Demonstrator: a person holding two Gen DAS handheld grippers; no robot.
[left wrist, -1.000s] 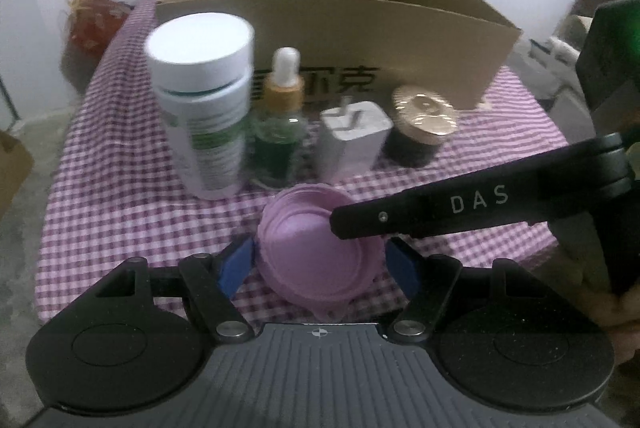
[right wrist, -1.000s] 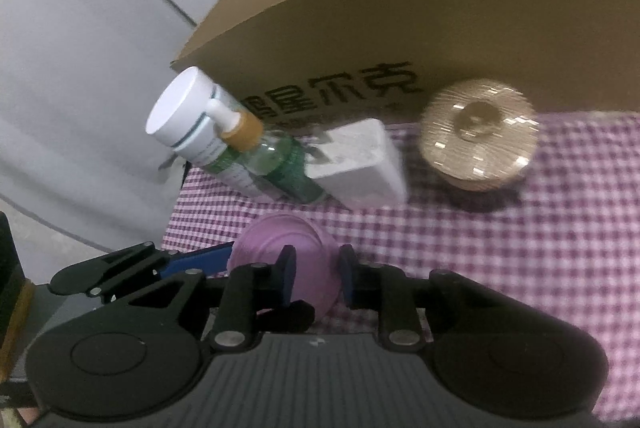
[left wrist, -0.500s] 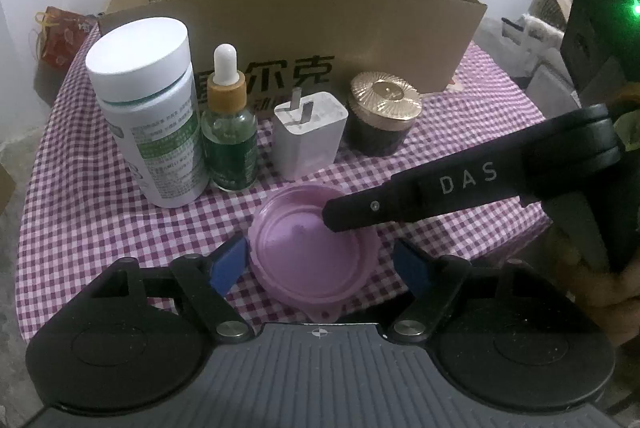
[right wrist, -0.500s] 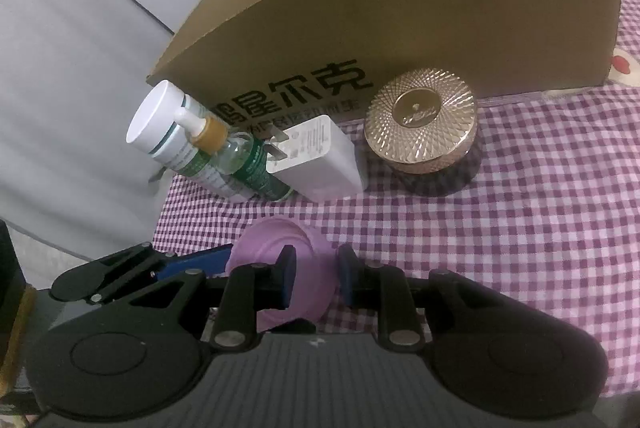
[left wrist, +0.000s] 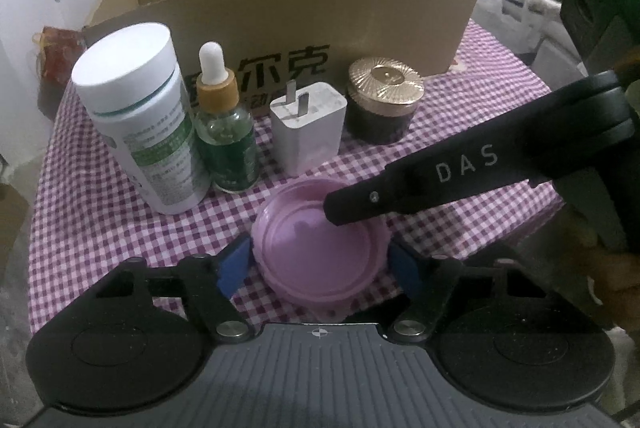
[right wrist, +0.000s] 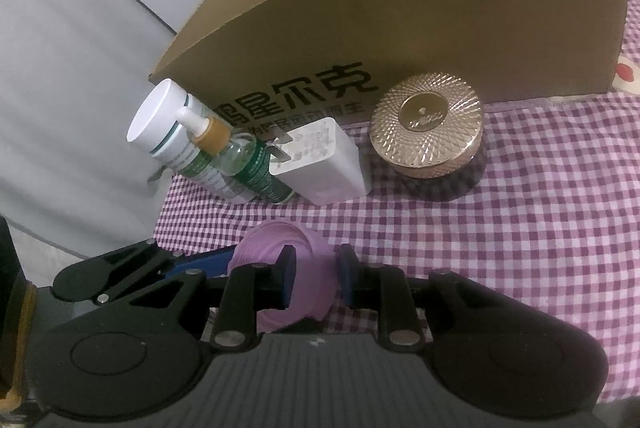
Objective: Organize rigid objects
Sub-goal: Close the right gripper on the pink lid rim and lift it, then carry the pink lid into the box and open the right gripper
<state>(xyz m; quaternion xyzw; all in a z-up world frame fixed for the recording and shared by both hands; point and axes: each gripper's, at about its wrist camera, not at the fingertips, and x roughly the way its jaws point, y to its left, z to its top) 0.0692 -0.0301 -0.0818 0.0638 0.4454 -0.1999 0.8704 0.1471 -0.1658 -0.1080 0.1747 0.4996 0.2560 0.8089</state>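
The pink lid (left wrist: 320, 252) is pinched at its rim by the right gripper (right wrist: 316, 280). It is flanked at 9 and 3 o'clock by the left gripper (left wrist: 320, 264), whose jaws are closing w/ the lid between them; pad contact can't be told. At 12: white bottle (left wrist: 140, 115), dropper bottle (left wrist: 226, 131), charger (left wrist: 308, 127), gold-lidded jar (left wrist: 382, 103), then cardboard box (left wrist: 320, 15).

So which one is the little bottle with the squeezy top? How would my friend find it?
Find the big cardboard box at the back of the checked tablecloth; four things stand in a row before it. The dropper bottle is second from the left, between the tall white pill bottle and the white plug. Only it has green glass and a white rubber top.
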